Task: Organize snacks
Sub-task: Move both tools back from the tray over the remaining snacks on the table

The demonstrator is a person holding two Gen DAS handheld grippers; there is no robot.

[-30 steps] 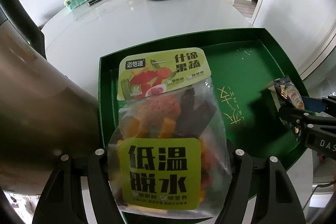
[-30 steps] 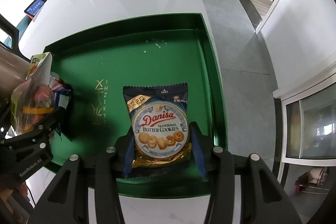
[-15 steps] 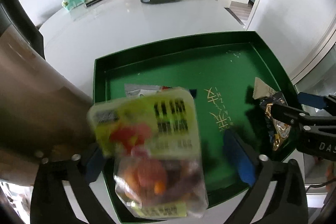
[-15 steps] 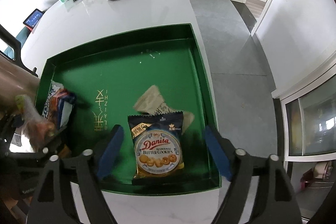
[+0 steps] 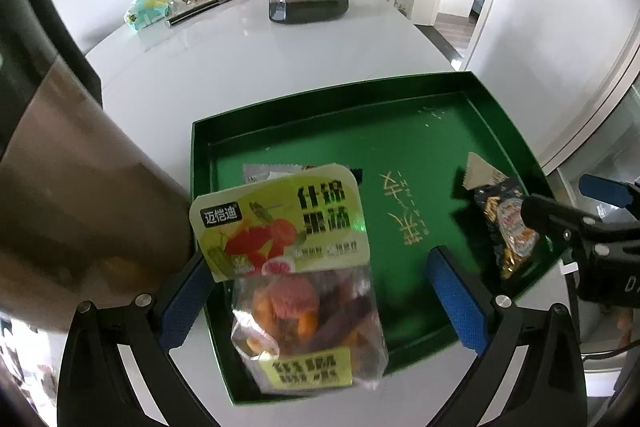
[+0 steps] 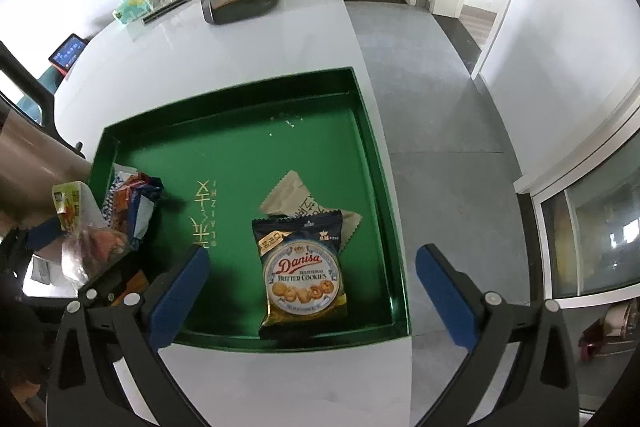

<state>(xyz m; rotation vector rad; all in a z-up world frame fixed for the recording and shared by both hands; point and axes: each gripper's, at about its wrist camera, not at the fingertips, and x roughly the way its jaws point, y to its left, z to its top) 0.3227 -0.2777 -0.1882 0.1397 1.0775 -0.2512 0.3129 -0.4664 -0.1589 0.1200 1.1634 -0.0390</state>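
Snacks are just set down, I judge: my left gripper (image 5: 320, 301) and right gripper (image 6: 312, 295) both gape wide, gripping nothing. The clear dried-fruit bag with yellow-green label (image 5: 296, 275) lies at the shallow green rectangular tray (image 5: 320, 107)'s 7 o'clock corner between my left jaws, the dark-blue Danisa butter cookie packet (image 6: 304, 275) at 5 o'clock between my right. Next comes lifting clear to fetch more.

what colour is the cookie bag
Dark navy with gold trim and a round blue-and-white label, the cookie bag shows best in the right wrist view.
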